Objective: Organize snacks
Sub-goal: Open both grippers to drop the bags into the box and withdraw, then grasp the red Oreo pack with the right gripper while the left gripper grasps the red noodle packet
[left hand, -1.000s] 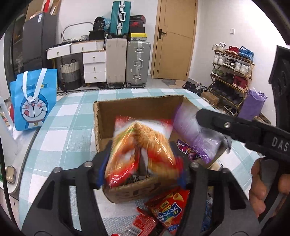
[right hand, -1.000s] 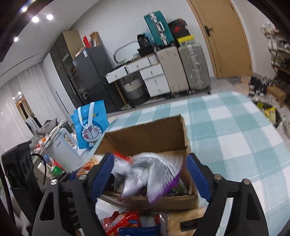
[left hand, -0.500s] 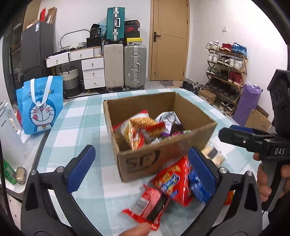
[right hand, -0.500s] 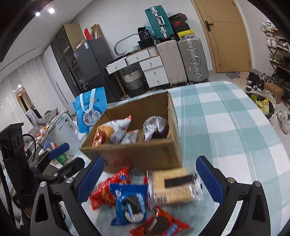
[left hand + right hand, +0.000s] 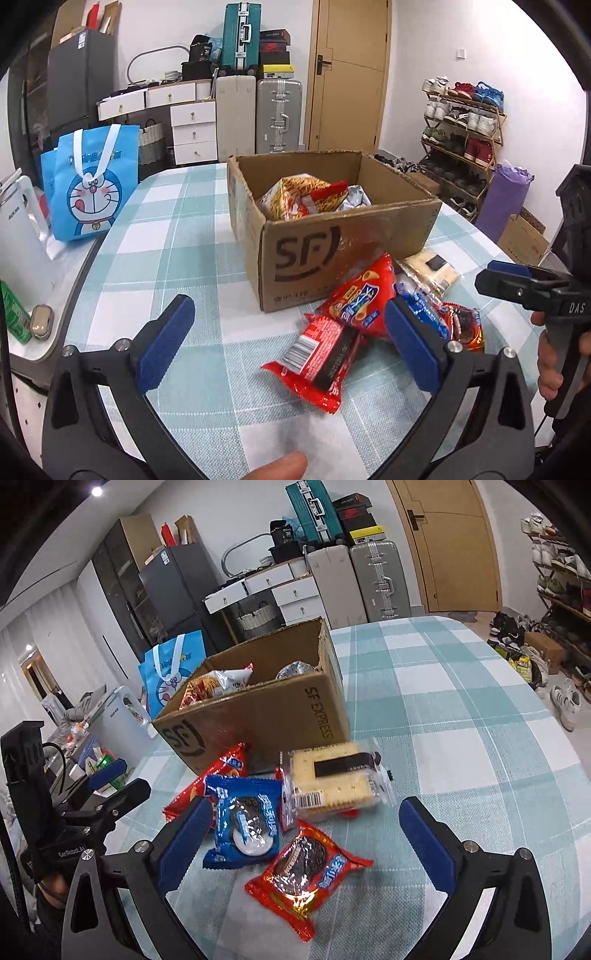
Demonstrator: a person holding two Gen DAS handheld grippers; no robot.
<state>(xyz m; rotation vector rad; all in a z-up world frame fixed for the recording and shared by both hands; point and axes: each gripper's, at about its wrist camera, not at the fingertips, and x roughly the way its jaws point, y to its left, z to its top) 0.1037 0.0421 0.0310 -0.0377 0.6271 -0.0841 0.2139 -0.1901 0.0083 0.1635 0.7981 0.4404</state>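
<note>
Both tools were found spread wide with nothing between their pads. My left tool (image 5: pixel 288 347) hung over the red wafer packet (image 5: pixel 317 363), which lay flat on the tabletop (image 5: pixel 177 236) near its front edge. My right tool (image 5: pixel 306 843) stood above the red cookie packet (image 5: pixel 306 875), with the blue cookie packet (image 5: pixel 243 829) just beside it and partly behind the left-hand pad.

The cardboard box (image 5: pixel 332 254) sat toward the middle of the tabletop, open at the top, and held a noodle-snack bag (image 5: pixel 295 197) and a silver pouch (image 5: pixel 356 195). The loose snacks were clustered against its front wall: a red chip bag (image 5: pixel 360 299) leaning on the box, and a clear-wrapped cracker pack (image 5: pixel 332 784) overlapping the blue packet's edge.

In my judgement the step in hand was picking the next packets for the box. To do it well, each tool should come down squarely over a single packet, with the pads across its short width. The packets overlap, so a careless closing could catch a neighbour's wrapper; I would take the outermost ones first. The foil looks slippery and the contents brittle, so a firm but unhurried squeeze is advised.
</note>
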